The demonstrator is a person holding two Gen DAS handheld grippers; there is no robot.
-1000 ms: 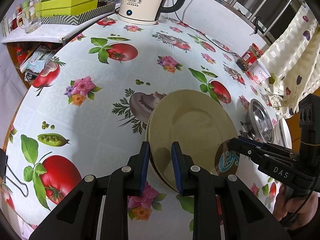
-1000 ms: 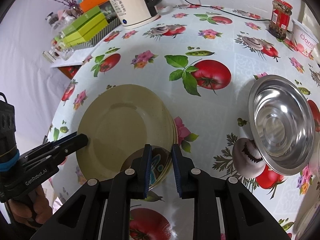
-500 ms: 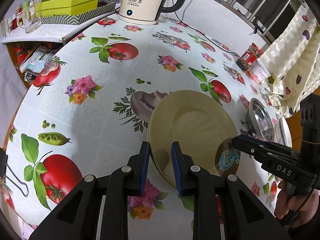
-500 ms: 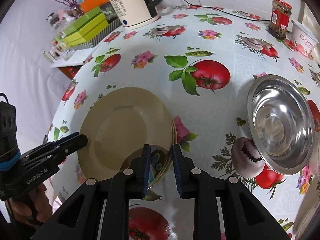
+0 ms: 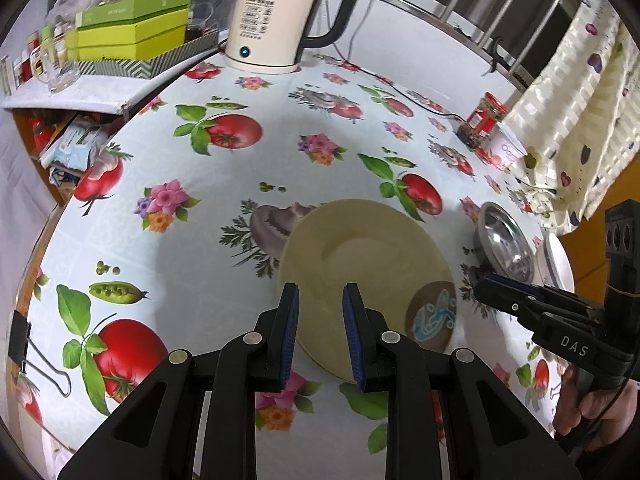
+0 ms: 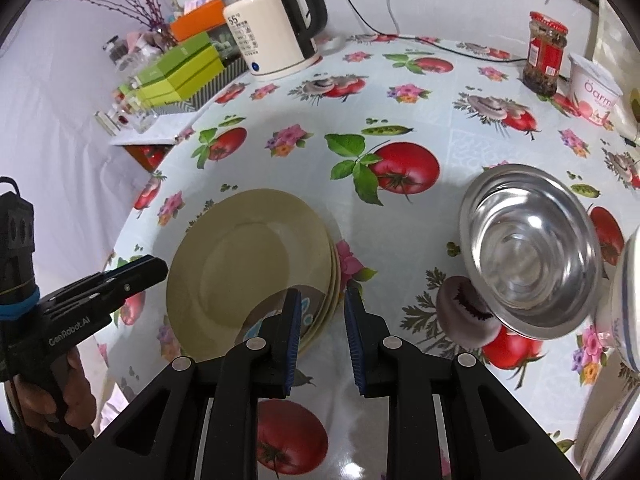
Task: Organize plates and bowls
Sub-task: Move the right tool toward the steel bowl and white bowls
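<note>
The right claw (image 6: 320, 296) has drawn slightly up and back from the plates (image 6: 248, 256), its tip now just beside the stack's rim in the left view rather than over it; the stack itself has not shifted. Both claws hang angled down over the near part of the tabletop (image 5: 200, 220), which is covered in a cloth printed with tomatoes, flowers and mushrooms.

The right claw's jaws stand a narrow gap apart, with the right edge of the stack showing in that gap and nothing pinched. The left claw (image 5: 318, 292) is likewise narrowly parted, the near rim of the top plate seen between its blue pads (image 5: 290, 320), which do not press on it. A hand (image 6: 52, 400) grips the left claw's handle at the lower left of the right view.

The beige plates lie flat in a stack near the tabletop's front edge, a brown-and-blue mark (image 5: 432, 316) on the top one's rim. Well to the right sits a steel bowl (image 6: 528, 248), with a white bowl (image 6: 628, 312) just beside it at the frame's edge. Farther back stand a red-lidded jar (image 6: 542, 56) and a white tub (image 6: 592, 92), and at the far side a cream kettle (image 6: 272, 36) next to green boxes (image 5: 132, 28).
</note>
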